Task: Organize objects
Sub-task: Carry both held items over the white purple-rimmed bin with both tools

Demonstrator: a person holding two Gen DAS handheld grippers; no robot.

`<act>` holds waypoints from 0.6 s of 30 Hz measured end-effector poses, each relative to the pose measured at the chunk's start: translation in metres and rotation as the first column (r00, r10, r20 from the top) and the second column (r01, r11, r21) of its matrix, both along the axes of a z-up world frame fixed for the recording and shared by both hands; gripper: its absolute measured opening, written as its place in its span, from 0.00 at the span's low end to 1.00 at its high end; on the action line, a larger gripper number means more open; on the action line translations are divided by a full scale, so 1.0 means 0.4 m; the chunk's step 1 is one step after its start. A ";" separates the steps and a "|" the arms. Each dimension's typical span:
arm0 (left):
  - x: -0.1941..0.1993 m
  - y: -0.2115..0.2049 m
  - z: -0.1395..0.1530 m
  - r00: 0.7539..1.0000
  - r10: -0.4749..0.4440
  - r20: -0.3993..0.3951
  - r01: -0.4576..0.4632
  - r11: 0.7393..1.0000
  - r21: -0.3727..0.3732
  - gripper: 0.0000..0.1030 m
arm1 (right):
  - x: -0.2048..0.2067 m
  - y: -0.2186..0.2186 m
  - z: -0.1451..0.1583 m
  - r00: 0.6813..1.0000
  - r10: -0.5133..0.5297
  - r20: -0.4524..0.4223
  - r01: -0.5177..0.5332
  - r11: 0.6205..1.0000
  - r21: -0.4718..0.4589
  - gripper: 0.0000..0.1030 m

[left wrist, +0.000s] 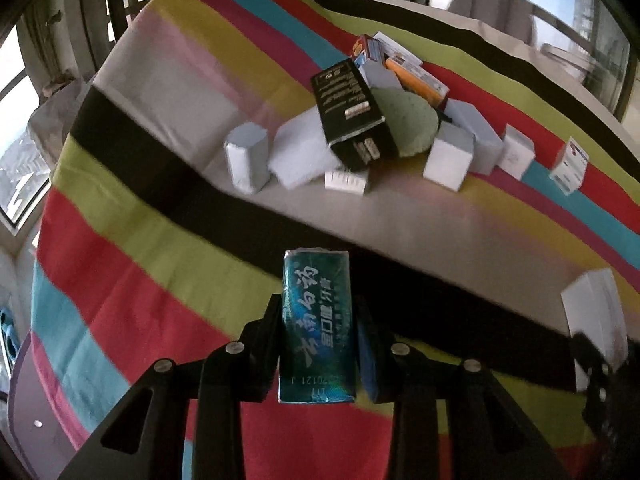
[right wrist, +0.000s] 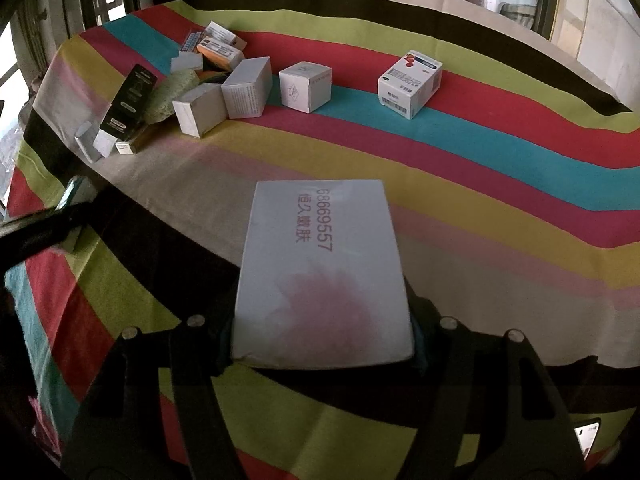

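While L tongs (left wrist: 318,344) clamp teal foil-print box (left wrist: 316,326), R tongs (right wrist: 322,340) grip white flat box (right wrist: 322,272) w/ pink blotch.

Your left gripper (left wrist: 318,344) sits at the lower centre of the left wrist view, fingers reaching up-frame, angled steeply downward. Jaws are drawn in narrow, pads pressed on both sides of a teal box (left wrist: 316,326).

Your right gripper (right wrist: 322,340) sits at the lower centre of the right wrist view. Jaws stand about half spread, clamped on the near end of a wide white box (right wrist: 322,272), its flat face up.
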State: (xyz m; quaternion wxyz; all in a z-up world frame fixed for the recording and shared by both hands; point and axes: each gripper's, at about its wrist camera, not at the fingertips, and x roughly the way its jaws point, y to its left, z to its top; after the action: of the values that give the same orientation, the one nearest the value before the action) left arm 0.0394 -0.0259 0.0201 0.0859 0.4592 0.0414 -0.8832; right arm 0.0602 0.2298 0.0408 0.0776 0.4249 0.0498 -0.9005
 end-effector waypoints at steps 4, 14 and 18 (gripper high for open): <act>0.038 -0.001 0.002 1.000 -0.010 0.001 0.010 1.000 0.001 0.33 | -0.006 0.009 -0.001 1.000 0.012 0.000 -0.012 1.000 0.000 0.67; 0.131 -0.006 0.007 0.999 -0.040 0.001 0.039 0.999 0.019 0.33 | -0.012 -0.001 -0.003 1.000 0.003 -0.008 -0.003 1.000 0.019 0.67; 0.178 -0.006 0.016 0.998 -0.058 -0.001 0.058 0.998 0.011 0.33 | -0.006 -0.003 0.001 1.000 -0.002 -0.007 0.002 0.999 0.036 0.67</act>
State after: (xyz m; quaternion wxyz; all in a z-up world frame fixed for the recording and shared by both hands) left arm 0.1107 -0.0283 0.0264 0.0576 0.4604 0.0330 -0.8852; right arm 0.0580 0.2286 0.0412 0.0688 0.4229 0.0657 -0.9012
